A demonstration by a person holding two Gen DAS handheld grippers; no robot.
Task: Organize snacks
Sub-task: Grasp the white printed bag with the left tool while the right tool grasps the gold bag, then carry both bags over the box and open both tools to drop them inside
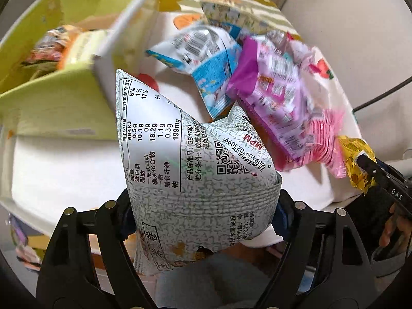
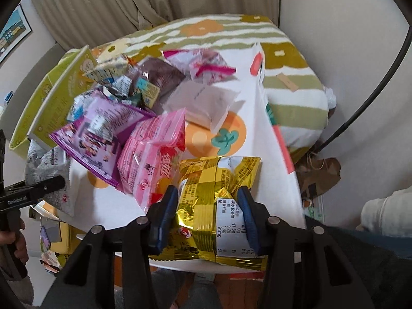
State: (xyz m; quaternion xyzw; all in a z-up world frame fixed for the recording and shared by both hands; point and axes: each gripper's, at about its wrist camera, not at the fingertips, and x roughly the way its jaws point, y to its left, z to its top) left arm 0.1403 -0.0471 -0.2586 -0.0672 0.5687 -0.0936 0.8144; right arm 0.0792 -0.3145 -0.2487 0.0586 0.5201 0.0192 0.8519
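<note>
My left gripper (image 1: 203,206) is shut on a puffy grey-white snack bag (image 1: 185,154) with a nutrition table and QR code, held above the table. The green cardboard box (image 1: 51,103) with snacks inside stands to its upper left. My right gripper (image 2: 207,200) is shut on a gold foil snack bag (image 2: 219,180) at the table's near edge; the same gold bag (image 1: 356,159) shows at the right of the left wrist view. A pile of snacks lies behind: a purple bag (image 2: 97,128), a pink bag (image 2: 152,152), and a blue-white bag (image 1: 206,64).
The round table carries a white cloth (image 2: 257,141) with orange prints. A brown packet (image 2: 162,77) and a white packet (image 2: 203,103) lie farther back. A striped cushion (image 2: 296,90), a curtain and a brown paper bag (image 2: 322,172) are behind and right. A hand (image 2: 15,242) grips the left tool.
</note>
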